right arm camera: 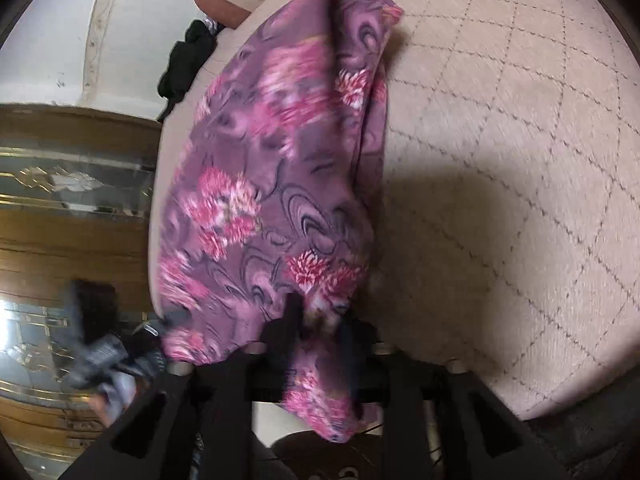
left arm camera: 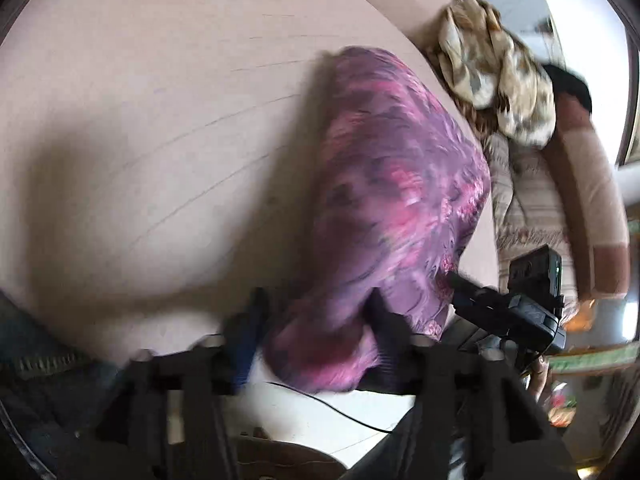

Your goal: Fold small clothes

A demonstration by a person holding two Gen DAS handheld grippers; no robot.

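Observation:
A purple garment with pink flowers (left arm camera: 400,184) (right arm camera: 272,184) lies lengthwise on the pale quilted bed (left arm camera: 160,120) (right arm camera: 500,160), and its near end hangs over the bed's edge. My left gripper (left arm camera: 316,312) is open at that near end; the cloth bunches against its right finger (left arm camera: 380,316), while the left finger stands clear. My right gripper (right arm camera: 320,326) is open at the other near corner, where a fold of cloth droops between its fingers. The right gripper (left arm camera: 500,308) also appears in the left wrist view, beside the garment. Both views are blurred.
A heap of beige patterned clothes (left arm camera: 492,76) and a striped cloth (left arm camera: 528,192) lie at the bed's right side. A black garment (right arm camera: 188,64) sits by the far edge. A wooden cabinet with glass panels (right arm camera: 72,200) stands on the left. A black cable (left arm camera: 340,408) runs below.

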